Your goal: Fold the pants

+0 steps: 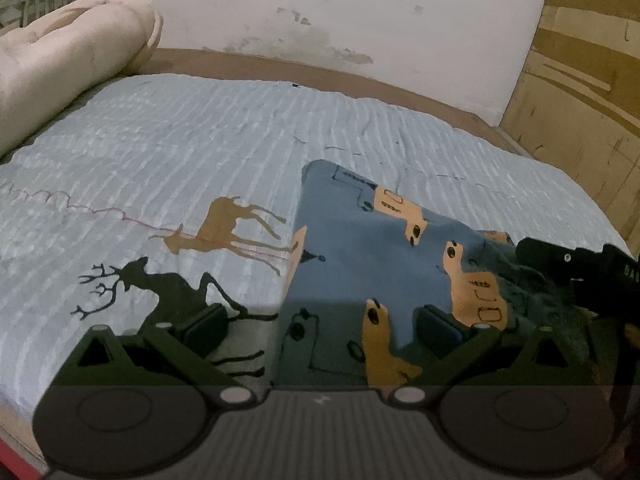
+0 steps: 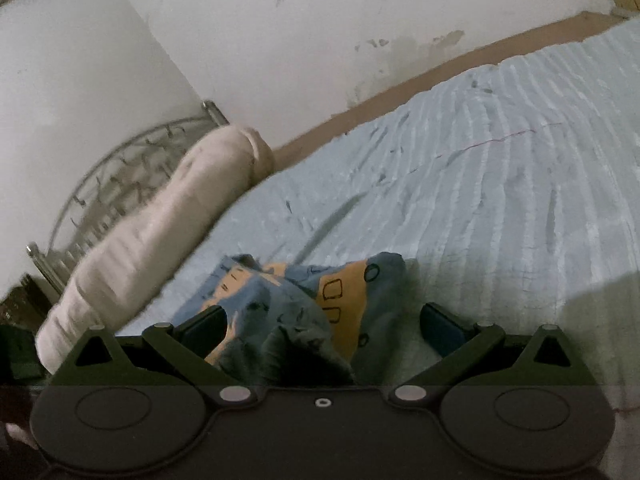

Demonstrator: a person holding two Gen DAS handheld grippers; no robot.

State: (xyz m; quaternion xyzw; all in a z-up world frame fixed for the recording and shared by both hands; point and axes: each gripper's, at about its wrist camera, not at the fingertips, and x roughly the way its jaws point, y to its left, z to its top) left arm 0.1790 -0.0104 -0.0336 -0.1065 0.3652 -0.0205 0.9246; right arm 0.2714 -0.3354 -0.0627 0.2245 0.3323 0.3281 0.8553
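the left tool (image 1: 320, 322) hangs with its two fingers spread wide, gripping nothing, just above the near edge of the blue pants (image 1: 360, 248) printed with tan animal shapes. the right tool (image 2: 320, 320) is also spread wide and holds nothing, its fingers either side of a bunched, rumpled end of the same pants (image 2: 304, 312). the pants lie on a bed under a pale blue ribbed bedspread (image 1: 180, 152) with deer silhouettes, a rolled cream blanket (image 1: 68, 56) well apart at the head. the left-wrist view shows the cloth mostly flat on its left, crumpled toward the right tool (image 1: 576, 268). judged from this, the fold is unfinished: each tool should pinch a single edge layer, pull the bunched part taut, then lay it over evenly.
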